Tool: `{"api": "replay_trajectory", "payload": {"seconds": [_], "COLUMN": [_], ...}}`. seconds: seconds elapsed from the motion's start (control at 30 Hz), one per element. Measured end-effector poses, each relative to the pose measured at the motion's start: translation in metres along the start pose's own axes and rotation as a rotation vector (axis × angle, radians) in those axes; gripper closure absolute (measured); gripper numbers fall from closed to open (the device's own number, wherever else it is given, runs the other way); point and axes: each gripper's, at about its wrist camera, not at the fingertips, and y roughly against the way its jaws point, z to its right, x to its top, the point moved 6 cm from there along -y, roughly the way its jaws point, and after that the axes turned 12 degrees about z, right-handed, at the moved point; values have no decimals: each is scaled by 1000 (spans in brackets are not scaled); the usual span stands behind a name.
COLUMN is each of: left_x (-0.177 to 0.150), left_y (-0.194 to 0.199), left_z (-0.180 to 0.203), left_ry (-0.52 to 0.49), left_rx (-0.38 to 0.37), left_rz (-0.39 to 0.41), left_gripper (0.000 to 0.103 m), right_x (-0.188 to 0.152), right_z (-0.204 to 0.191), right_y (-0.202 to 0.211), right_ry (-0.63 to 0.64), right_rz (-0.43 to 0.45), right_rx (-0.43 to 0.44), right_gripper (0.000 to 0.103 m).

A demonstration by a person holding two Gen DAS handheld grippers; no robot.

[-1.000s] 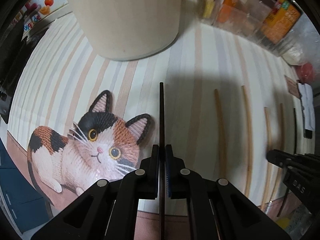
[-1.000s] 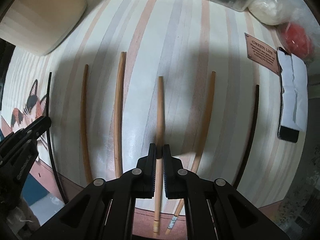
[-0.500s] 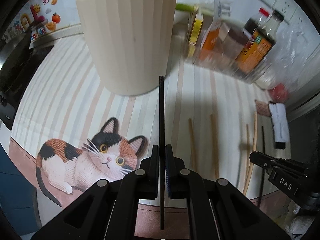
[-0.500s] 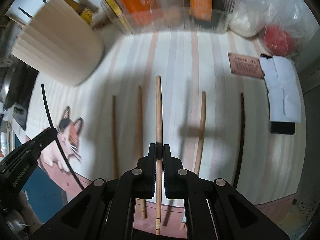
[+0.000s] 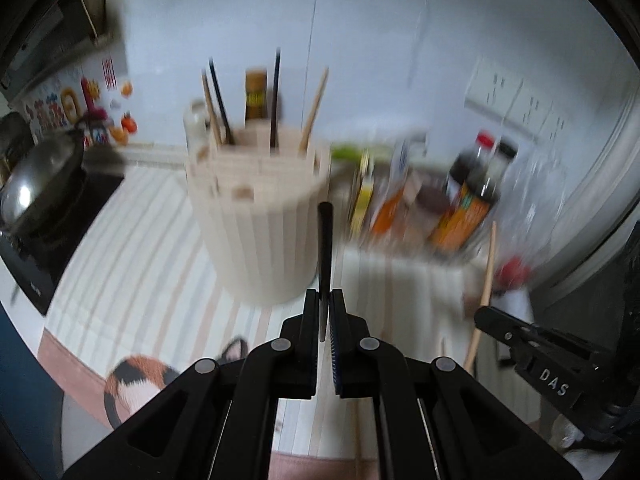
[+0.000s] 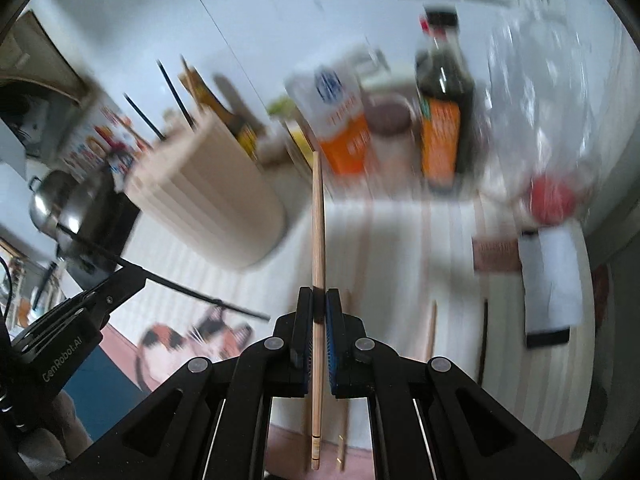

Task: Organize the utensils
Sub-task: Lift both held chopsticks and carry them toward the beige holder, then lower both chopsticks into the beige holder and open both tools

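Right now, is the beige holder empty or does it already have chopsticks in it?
Not empty: several chopsticks, dark and wooden, stand up out of the beige holder.

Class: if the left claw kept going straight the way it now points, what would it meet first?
Probably the beige ribbed utensil holder: the left claw, shut on a black chopstick, points at its lower right side. Blur leaves depth uncertain.

Black chopstick (image 5: 325, 240): held off the striped mat (image 5: 132, 264), pointing toward the holder. Wooden chopstick (image 6: 317, 240): likewise raised, clamped mid-length. Ribbed cream holder (image 5: 260, 216) stands upright near the mat's far edge, containing apparently four or five chopsticks (image 5: 275, 98); blur limits the count. Three chopsticks (image 6: 431, 328) remain flat near the mat's near edge.
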Motion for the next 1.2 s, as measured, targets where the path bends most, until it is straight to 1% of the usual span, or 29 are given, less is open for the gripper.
{"api": "replay_trajectory", "payload": {"seconds": [0.17, 0.2, 0.37, 0.4, 0.53, 0.63, 0.7, 0.8, 0.93, 1.1, 1.2], "left_x": [57, 70, 125, 138, 169, 186, 192, 194, 192, 185, 178], "left_y": [21, 25, 43, 47, 53, 50, 45, 31, 5, -28, -43], "left_z": [2, 1, -4, -6, -15, -29, -38, -51, -66, -76, -78], "left_ry": [13, 15, 27, 31, 33, 30, 33, 39, 53, 66, 81], "left_rx": [-24, -27, -33, -31, -16, 17, 34, 56, 72, 79, 70], "left_rz": [98, 119, 201, 218, 260, 278, 276, 252, 197, 128, 87], "left_gripper": [101, 101, 101, 101, 101, 101, 101, 101, 101, 101, 101], "right_x": [59, 77, 141, 150, 191, 212, 223, 233, 238, 240, 237], "right_z": [-22, -28, -56, -60, -85, -103, -116, -131, -145, -149, -149], "right_y": [17, 21, 29, 29, 28, 20, 9, -8, -37, -71, -84], "right_ry": [8, 8, 28, 33, 39, 37, 42, 59, 71, 74, 77], "right_rz": [107, 138, 240, 249, 309, 339, 351, 369, 383, 393, 397], "right_rx": [45, 56, 85, 88, 115, 139, 153, 159, 157, 142, 135], "right_gripper": [97, 97, 97, 97, 97, 97, 97, 97, 97, 97, 97]}}
